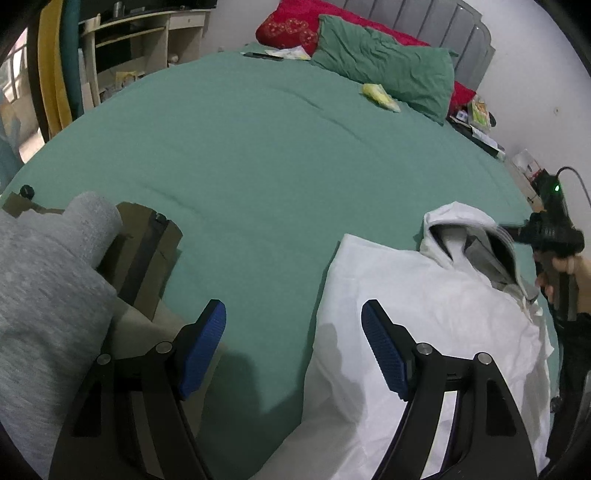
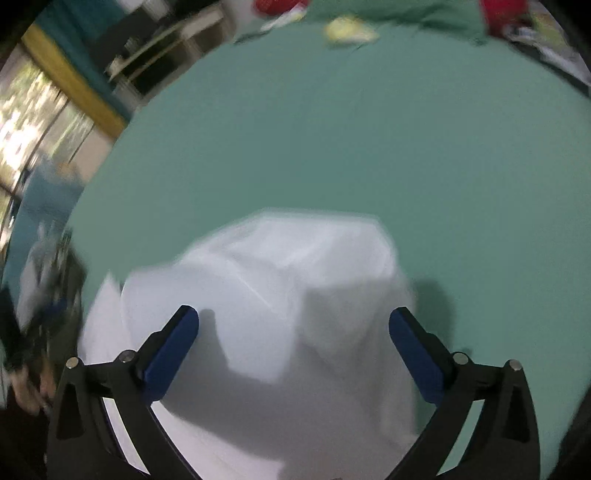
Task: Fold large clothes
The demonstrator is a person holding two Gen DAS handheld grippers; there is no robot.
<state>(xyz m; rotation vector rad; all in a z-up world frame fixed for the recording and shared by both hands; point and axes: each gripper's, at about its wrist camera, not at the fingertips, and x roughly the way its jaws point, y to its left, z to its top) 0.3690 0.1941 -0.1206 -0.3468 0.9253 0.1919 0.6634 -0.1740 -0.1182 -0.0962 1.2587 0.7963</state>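
Observation:
A white hooded garment (image 1: 417, 317) lies on the green bed sheet (image 1: 258, 147), its hood (image 1: 461, 236) pointing toward the far right. My left gripper (image 1: 293, 332) is open and empty above the garment's left edge, its right finger over the white cloth. The right gripper's body (image 1: 550, 236) shows at the far right, held in a hand beside the hood. In the blurred right wrist view the right gripper (image 2: 293, 332) is open and empty above the white garment (image 2: 280, 302).
A grey garment (image 1: 44, 295) and an olive-brown one (image 1: 147, 251) lie at the left of the bed. A green pillow (image 1: 384, 62), a red pillow (image 1: 291, 22) and a yellow packet (image 1: 380, 94) sit at the head. Shelves (image 1: 140, 40) stand beyond the far left edge.

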